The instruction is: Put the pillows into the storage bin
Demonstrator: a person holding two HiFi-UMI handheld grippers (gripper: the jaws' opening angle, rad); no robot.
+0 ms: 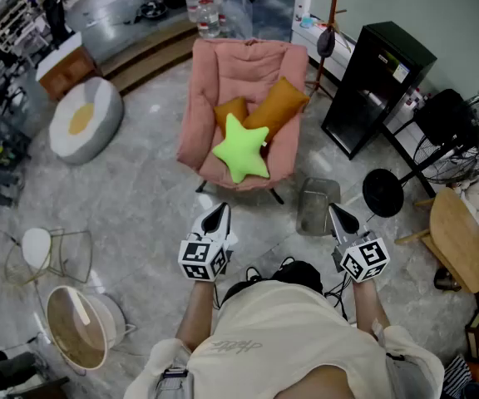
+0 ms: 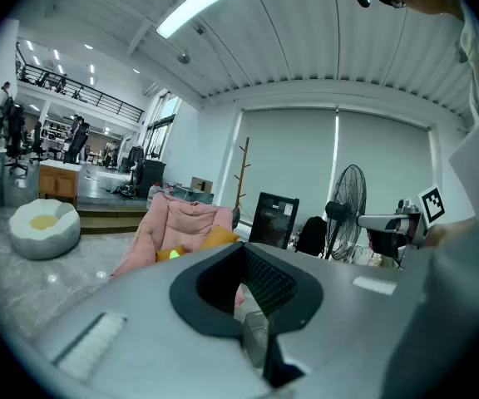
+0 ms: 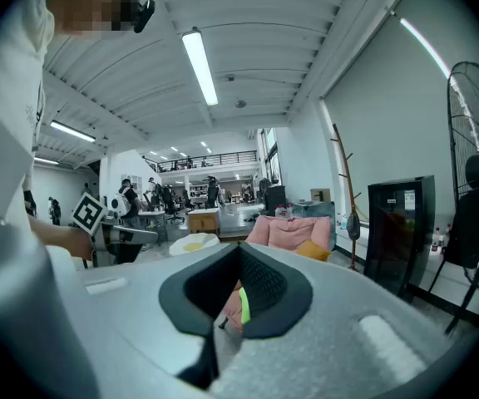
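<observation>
Holding both tools low at bottom centre, left gripper [image 1: 218, 212] and right gripper [image 1: 338, 214] keeping jaws pressed together on nothing, storage bin [image 1: 317, 207] sitting on the floor beside the right one, green star pillow [image 1: 241, 149], small orange pillow [image 1: 230, 110] and large orange pillow [image 1: 278, 105] lying on the pink chair [image 1: 223, 66] at upper centre.

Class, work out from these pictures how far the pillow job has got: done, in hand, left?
Done: nothing; the storage bin holds no pillow. In hand: nothing; the left gripper and right gripper have their jaws shut and empty. Left: the green star pillow, larger orange pillow and smaller orange pillow, all on the pink chair.
</observation>
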